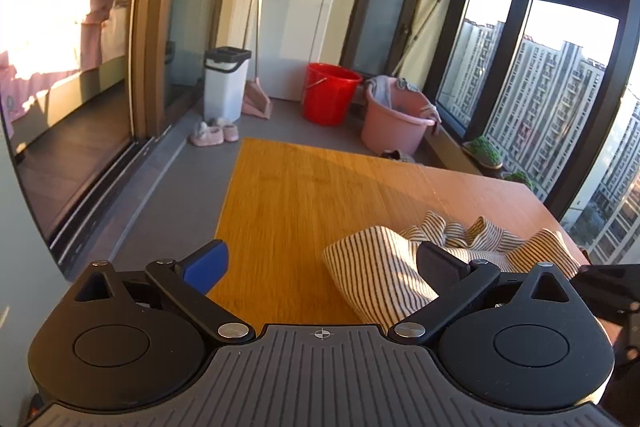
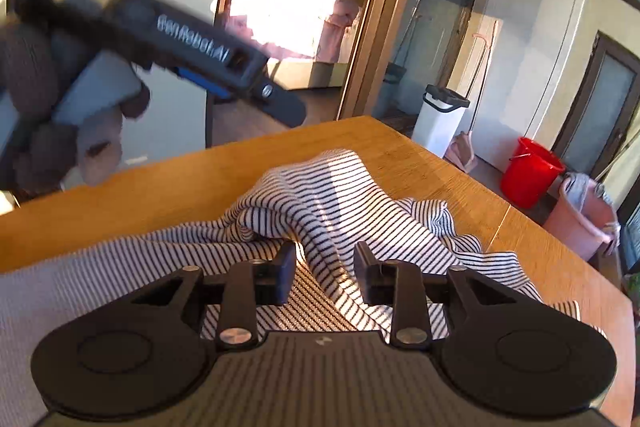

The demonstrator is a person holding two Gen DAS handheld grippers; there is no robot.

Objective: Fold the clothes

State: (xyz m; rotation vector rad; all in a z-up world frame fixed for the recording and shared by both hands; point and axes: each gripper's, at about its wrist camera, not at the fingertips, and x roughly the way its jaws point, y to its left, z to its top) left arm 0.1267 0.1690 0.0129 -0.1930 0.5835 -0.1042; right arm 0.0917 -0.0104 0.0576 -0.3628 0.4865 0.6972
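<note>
striped garment (image 2: 320,211) is lying crumpled on the wooden bench (image 1: 288,195), toward its window-side edge | left gripper (image 1: 320,261) is hovering with fingers spread wide, gripping nothing | right gripper (image 2: 325,267) is sitting low over the cloth, fingers parted, a fold lying between them

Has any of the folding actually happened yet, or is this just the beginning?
Just the beginning. The striped garment lies in a crumpled heap on the wooden table, no neat fold visible. The right gripper is open with fabric between its fingers; the left gripper is open beside the heap. Spreading and all folds remain.
</note>
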